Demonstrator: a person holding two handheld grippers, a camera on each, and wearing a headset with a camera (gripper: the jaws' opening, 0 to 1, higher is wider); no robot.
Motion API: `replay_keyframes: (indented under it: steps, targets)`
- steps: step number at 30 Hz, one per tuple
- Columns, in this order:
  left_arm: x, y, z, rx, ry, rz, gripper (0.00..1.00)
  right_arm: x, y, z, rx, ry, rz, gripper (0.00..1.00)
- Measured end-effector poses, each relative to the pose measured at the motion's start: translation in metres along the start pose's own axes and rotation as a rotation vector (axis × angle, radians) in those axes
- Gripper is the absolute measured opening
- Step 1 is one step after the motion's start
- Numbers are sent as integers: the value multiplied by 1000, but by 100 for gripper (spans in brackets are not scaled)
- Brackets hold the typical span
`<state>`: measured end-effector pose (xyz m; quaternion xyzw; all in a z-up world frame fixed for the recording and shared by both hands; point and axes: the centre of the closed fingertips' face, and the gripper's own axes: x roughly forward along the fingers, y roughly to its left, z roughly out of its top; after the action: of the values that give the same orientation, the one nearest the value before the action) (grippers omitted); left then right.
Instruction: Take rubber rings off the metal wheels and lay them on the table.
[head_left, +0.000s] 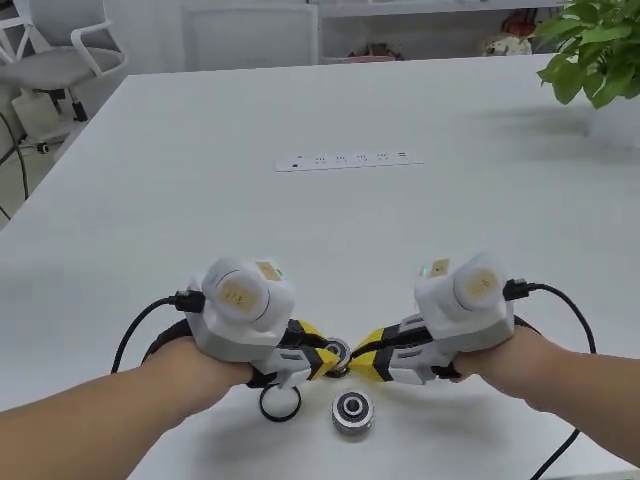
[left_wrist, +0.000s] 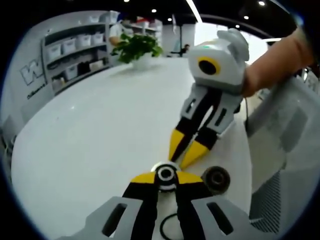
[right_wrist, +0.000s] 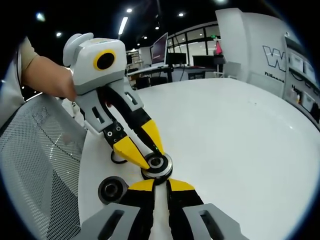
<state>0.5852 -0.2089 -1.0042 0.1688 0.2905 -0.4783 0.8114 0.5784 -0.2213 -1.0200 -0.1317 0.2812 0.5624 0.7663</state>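
A metal wheel (head_left: 336, 352) with a black rubber ring on its rim is held between both grippers near the table's front edge. My left gripper (left_wrist: 166, 178) is shut on this wheel (left_wrist: 166, 173), clamping it from the sides. My right gripper (right_wrist: 161, 184) meets it from the opposite side, its tips nearly together on the ring at the rim of the wheel (right_wrist: 157, 165). A loose rubber ring (head_left: 280, 402) lies flat on the table under the left gripper (head_left: 322, 358). Beside it sits a second wheel (head_left: 352, 410), close to the right gripper (head_left: 355, 360).
A white power strip (head_left: 345, 160) lies mid-table. A potted plant (head_left: 595, 50) stands at the far right corner. An office chair (head_left: 60, 60) is beyond the far left edge. The second wheel (left_wrist: 216, 179) and the loose ring (left_wrist: 172, 225) lie just below the jaws.
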Motion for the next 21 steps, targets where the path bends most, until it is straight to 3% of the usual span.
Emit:
replay_keyframes:
  steps: [5,10,15,21]
  targets:
    - [0,0,0,-1,-1,0,13,2,5,4,-2,-20,20,18]
    - [0,0,0,0,-1,-2,13,4,5,7,-11,-24,10,23]
    - [0,0,0,0,0,-2,13,10,7,4,9,-8,18,21]
    - [0,0,0,-2,-2,-1,13,4,4,0,13,-6,18,15]
